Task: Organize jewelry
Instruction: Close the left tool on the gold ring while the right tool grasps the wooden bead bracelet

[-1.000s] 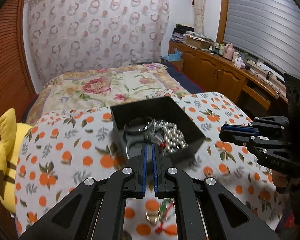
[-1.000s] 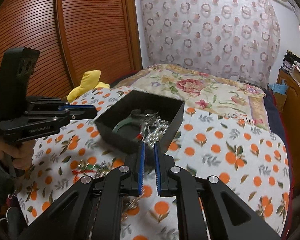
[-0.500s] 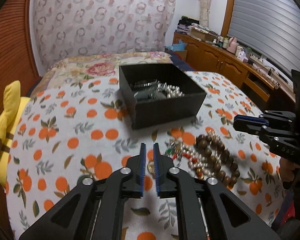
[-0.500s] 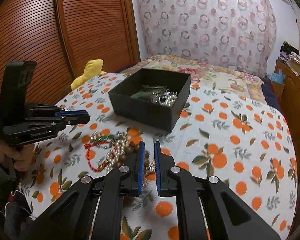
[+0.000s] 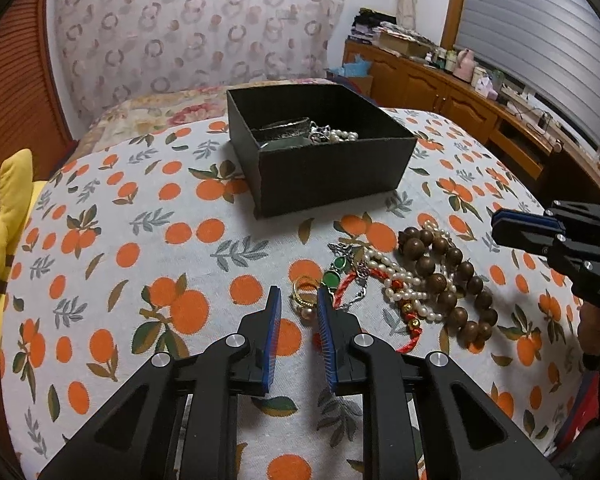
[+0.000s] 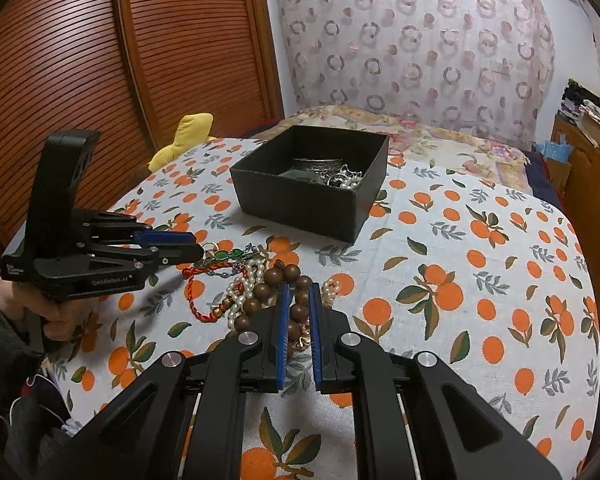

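Left gripper [image 5: 298, 308] drawn back from black box [image 5: 332, 172], jaws now parted, gold ring [image 5: 305, 293] framed between tips. Jewelry pile [image 5: 412, 280] left on orange-print tablecloth [image 5: 140, 248], near box front. Right gripper [image 6: 299, 300] lowered over wooden beads [image 6: 288, 292], jaws apart. Next pickup judged imminent.

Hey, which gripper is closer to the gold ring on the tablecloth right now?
Left. The left gripper is open with the gold ring lying between its fingertips. The right gripper sits farther off, over the brown wooden beads.
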`<action>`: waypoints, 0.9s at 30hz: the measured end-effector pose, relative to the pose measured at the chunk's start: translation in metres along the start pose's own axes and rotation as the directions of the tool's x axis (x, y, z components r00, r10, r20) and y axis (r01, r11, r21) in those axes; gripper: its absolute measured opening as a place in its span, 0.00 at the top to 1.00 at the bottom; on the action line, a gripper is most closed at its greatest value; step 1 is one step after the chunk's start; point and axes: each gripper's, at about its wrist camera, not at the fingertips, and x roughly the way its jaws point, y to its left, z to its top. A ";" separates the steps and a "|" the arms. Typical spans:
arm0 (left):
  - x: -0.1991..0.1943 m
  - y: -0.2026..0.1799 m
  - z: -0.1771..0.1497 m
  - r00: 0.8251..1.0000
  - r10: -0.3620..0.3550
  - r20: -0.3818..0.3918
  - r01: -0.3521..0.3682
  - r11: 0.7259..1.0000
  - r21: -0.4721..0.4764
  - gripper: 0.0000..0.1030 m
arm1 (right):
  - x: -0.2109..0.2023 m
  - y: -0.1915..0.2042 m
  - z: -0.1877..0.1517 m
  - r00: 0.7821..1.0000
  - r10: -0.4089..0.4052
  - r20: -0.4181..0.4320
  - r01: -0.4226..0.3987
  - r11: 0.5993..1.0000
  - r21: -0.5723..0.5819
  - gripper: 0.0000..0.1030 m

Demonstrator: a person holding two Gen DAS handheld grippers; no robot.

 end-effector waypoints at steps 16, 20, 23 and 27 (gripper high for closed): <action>0.010 0.002 0.006 1.000 -0.019 -0.008 0.019 1.000 -0.022 0.88 | 0.002 -0.001 -0.003 1.000 0.008 -0.011 -0.008 1.000 0.003 0.89; 0.005 0.004 0.007 1.000 -0.007 0.005 0.008 1.000 -0.028 0.92 | 0.001 0.001 -0.007 1.000 0.010 -0.014 -0.010 1.000 0.001 0.89; 0.001 0.006 0.005 1.000 0.008 0.012 -0.007 0.999 -0.031 0.93 | 0.001 0.005 -0.009 1.000 0.011 -0.016 -0.011 1.000 -0.004 0.89; -0.007 0.011 0.003 0.999 0.018 0.033 -0.017 0.999 -0.046 0.93 | 0.000 0.009 -0.011 1.000 0.012 -0.017 -0.012 1.000 -0.010 0.89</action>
